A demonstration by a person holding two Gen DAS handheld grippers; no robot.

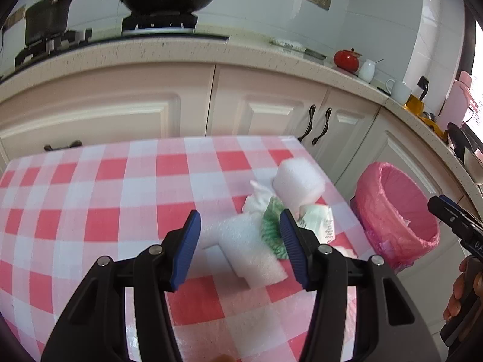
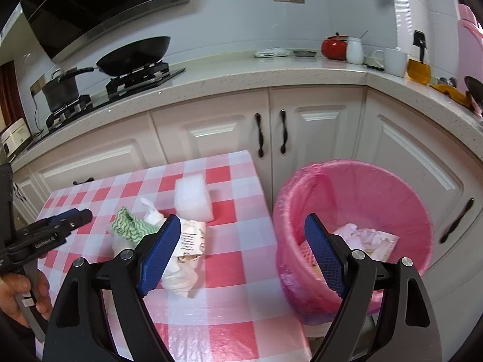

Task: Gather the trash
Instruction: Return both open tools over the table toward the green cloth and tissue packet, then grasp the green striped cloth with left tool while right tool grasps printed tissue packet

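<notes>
Item: trash collection, pickup stage. Some scraps already lie in the pink-lined bin [image 2: 356,211]; a cluster remains on the checked worktop [image 1: 105,196], near its far right corner, on the side next to the bin.

Remaining trash, on the worktop:
- flat foam sheet [image 1: 244,247], nearest the left tool, lying partly between its fingers as seen from that wrist
- green patterned wrapper [image 1: 271,226], touching the foam sheet
- printed paper packet [image 2: 191,238] and crumpled white tissue [image 2: 178,274], just beside the wrapper
- white foam block [image 2: 191,199], farthest back, towards the far edge

Left tool [image 1: 240,241]: released, jaws partly apart, nothing gripped; it hangs above the foam sheet, angled down, pads not seen touching it.

Right tool [image 2: 241,253]: released and empty, jaws wide; it straddles the worktop's right edge, left pad over the tissue and packet, right pad over the bin rim.

Step judged in hand: reaching for the next piece with the left tool. Next move calls for lowering until the pads flank the foam sheet, closing gently on the soft material, then carrying it over the right edge to the bin.
</notes>
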